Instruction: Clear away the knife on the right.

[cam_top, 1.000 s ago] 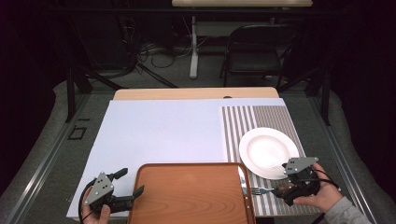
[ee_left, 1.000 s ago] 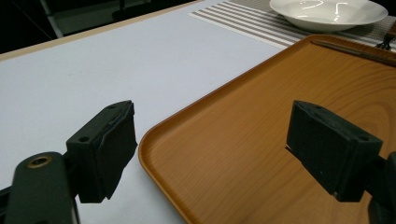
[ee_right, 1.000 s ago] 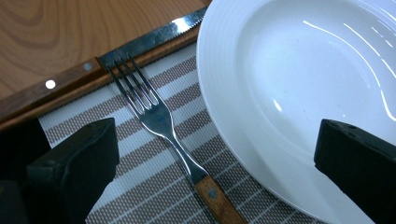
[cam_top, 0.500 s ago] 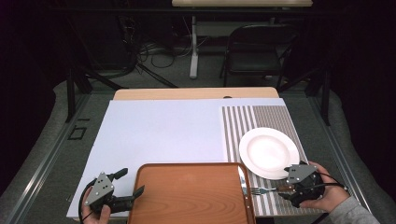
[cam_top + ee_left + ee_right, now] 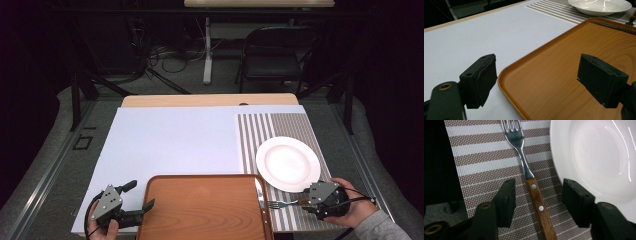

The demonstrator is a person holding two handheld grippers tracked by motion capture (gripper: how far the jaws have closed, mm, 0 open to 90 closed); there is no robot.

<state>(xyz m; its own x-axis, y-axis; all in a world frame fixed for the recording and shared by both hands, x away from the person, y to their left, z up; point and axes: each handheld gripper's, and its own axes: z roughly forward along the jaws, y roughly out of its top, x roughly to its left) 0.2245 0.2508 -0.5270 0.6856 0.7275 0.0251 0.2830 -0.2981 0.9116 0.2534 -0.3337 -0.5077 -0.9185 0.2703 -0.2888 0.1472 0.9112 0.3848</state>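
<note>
Dark floor, cables and a black chair [image 5: 272,62] are seen beyond the pale lilac surface [image 5: 175,142] in the high view. A brown wooden tray [image 5: 205,207] is cut off by the bottom edge. The wooden-handled steel fork [image 5: 280,203] lies on the grey striped placemat [image 5: 280,125] below the round white plate [image 5: 287,163], its handle hidden by the right tool [image 5: 306,202].

From the left gripper view, the left tool [image 5: 536,75] is held wide open astride the tray's corner, gripping nothing.

From the right gripper view, the right tool's jaws stand open either side of the fork's handle, not touching; the handle's end is cut off.
</note>
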